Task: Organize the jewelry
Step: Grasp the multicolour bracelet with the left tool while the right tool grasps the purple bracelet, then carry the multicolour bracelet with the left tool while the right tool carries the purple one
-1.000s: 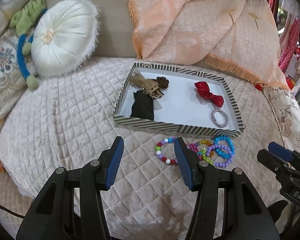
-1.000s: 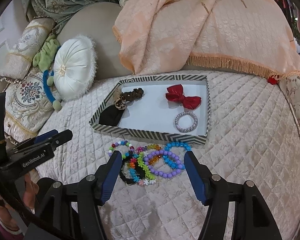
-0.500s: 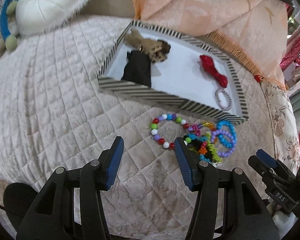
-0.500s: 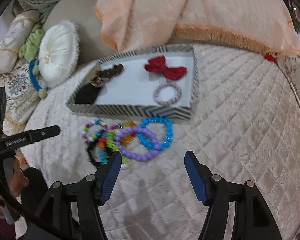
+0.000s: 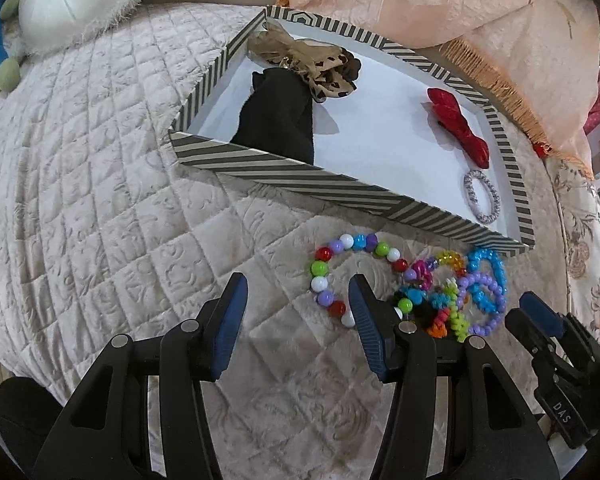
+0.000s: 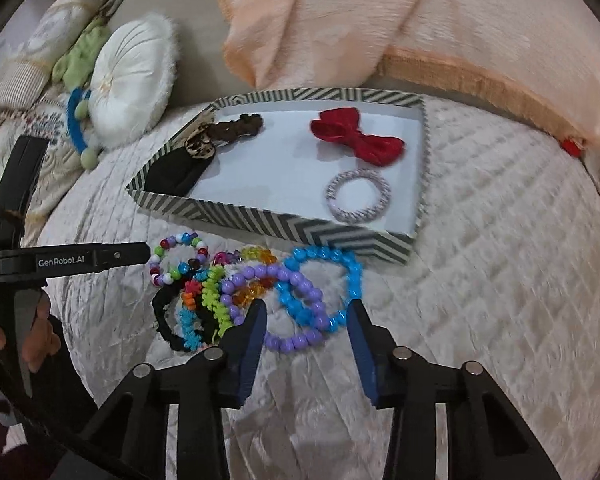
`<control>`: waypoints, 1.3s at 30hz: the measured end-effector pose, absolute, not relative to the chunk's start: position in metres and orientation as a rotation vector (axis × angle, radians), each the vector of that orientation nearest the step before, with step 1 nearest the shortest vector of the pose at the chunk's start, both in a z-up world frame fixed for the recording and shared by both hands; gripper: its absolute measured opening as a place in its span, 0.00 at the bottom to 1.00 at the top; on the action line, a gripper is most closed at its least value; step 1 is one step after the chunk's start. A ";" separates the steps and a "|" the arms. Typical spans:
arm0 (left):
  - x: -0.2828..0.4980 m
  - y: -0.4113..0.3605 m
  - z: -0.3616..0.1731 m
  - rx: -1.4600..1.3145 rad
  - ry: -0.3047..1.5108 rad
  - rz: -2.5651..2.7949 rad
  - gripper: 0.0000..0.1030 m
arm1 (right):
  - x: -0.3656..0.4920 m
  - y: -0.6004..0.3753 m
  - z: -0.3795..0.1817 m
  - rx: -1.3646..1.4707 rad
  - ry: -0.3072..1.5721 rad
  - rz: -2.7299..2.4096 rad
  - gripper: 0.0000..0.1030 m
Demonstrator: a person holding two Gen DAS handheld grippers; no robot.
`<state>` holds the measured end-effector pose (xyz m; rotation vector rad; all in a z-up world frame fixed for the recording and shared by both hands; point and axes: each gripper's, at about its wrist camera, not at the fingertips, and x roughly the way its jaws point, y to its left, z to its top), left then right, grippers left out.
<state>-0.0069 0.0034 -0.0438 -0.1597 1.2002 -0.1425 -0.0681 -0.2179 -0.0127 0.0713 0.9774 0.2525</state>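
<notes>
Landmark: I am taking the shallow rectangular tray with the black-and-white striped rim (image 6: 284, 226) as my reference; it is sitting on the cream quilted bedspread (image 5: 100, 208).
Left tongs: my left gripper (image 5: 296, 300) is hanging over the bedspread in front of the tray's near wall, its blue pads standing wide apart with nothing between them; the right-hand pad is lying just beside the round-bead multicoloured bracelet (image 5: 340, 264).
Bracelet heap: the tangled pile of bright plastic bracelets (image 6: 204, 300) is lying on the bedspread just in front of the tray's near wall.
Right tongs: my right gripper (image 6: 306, 320) is pointing down at the right end of that heap, in front of the tray; its jaws are closing, with the purple bead bracelet (image 6: 284, 340) and the blue star-bead bracelet (image 6: 332, 280) lying between the pads, which are not yet pressing on them.
Inside the tray, left end: a black fabric piece (image 5: 280, 116) and a brown patterned scrunchie (image 5: 320, 64) are resting there.
Inside the tray, right end: a red fabric bow (image 6: 356, 140) and a silvery coiled hair ring (image 6: 358, 196) are lying there, apart from each other.
</notes>
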 end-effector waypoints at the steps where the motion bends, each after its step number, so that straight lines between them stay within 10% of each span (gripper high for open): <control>1: -0.006 0.002 -0.044 -0.157 1.202 -0.141 0.51 | -0.066 -0.218 -0.014 0.071 0.979 0.256 0.35; 19: 0.017 -0.016 -0.062 -0.094 1.196 -0.122 0.51 | -0.050 -0.212 -0.035 0.061 1.017 0.330 0.12; 25: 0.021 -0.010 -0.062 -0.117 1.181 -0.139 0.13 | -0.060 -0.216 -0.024 0.125 0.991 0.350 0.08; 39: 0.006 0.008 -0.032 -0.186 1.152 -0.182 0.08 | -0.085 -0.221 0.020 0.154 0.897 0.376 0.08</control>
